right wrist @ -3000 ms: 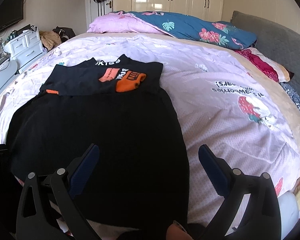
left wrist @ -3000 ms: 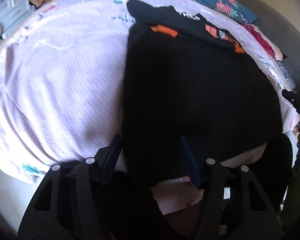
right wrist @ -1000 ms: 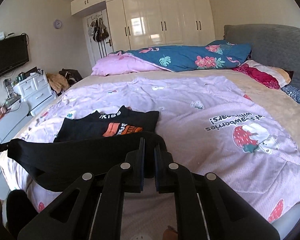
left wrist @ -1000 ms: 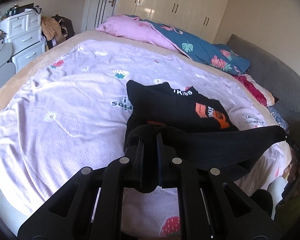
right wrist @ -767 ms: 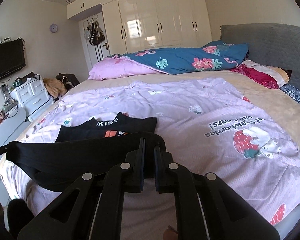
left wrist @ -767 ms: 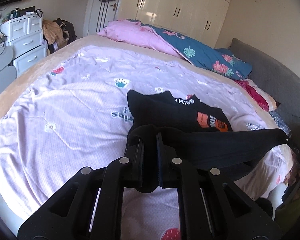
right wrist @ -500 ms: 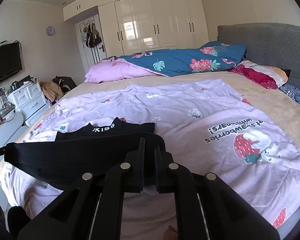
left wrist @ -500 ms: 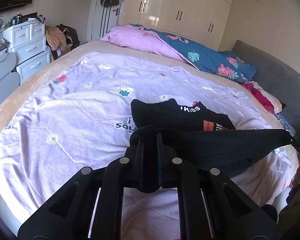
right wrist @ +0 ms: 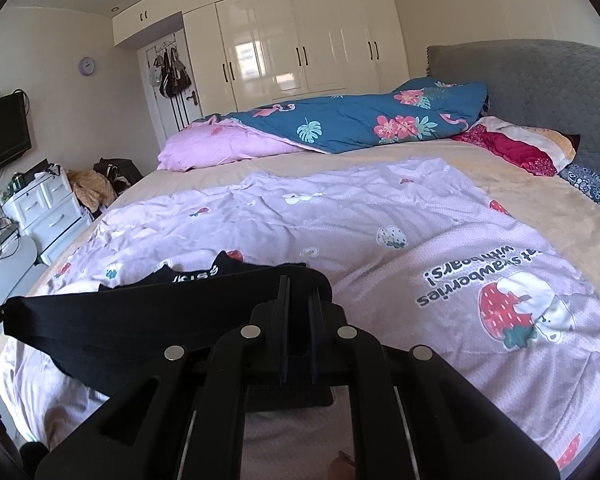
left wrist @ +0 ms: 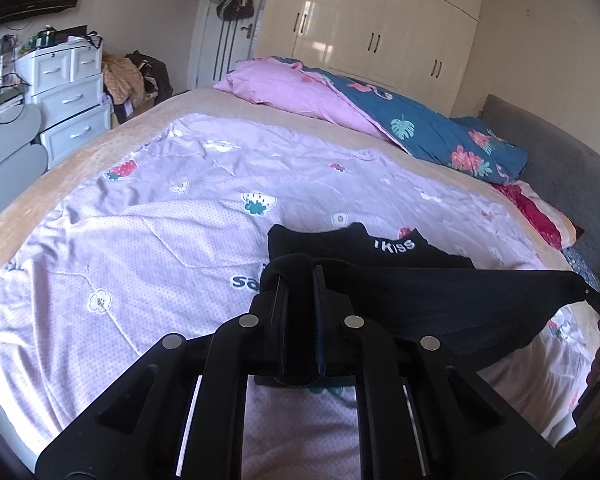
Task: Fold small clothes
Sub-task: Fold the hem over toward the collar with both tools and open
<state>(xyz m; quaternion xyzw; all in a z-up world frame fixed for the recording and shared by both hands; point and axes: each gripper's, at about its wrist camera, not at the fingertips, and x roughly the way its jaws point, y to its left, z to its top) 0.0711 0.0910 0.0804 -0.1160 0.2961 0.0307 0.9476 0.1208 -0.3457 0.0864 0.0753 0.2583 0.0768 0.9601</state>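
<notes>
1. Home bedroom: wide bed [right wrist: 440, 208] under a lilac strawberry-print quilt [left wrist: 180, 216], filling mid-frame.
2. Grey padded headboard [right wrist: 540, 80] at right; flowered blue duvet [right wrist: 360, 120] heaped beside it.
3. Cream built-in wardrobes [right wrist: 300, 52] along the back wall.
4. White drawer unit [left wrist: 68, 96], wall-mounted TV [right wrist: 2, 136] at left.

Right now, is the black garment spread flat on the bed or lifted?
Lifted: the black garment stretches taut between the left claw and right claw.

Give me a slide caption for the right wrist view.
Right claw shut on a black garment stretched above the bed, folded black shirt behind.
</notes>
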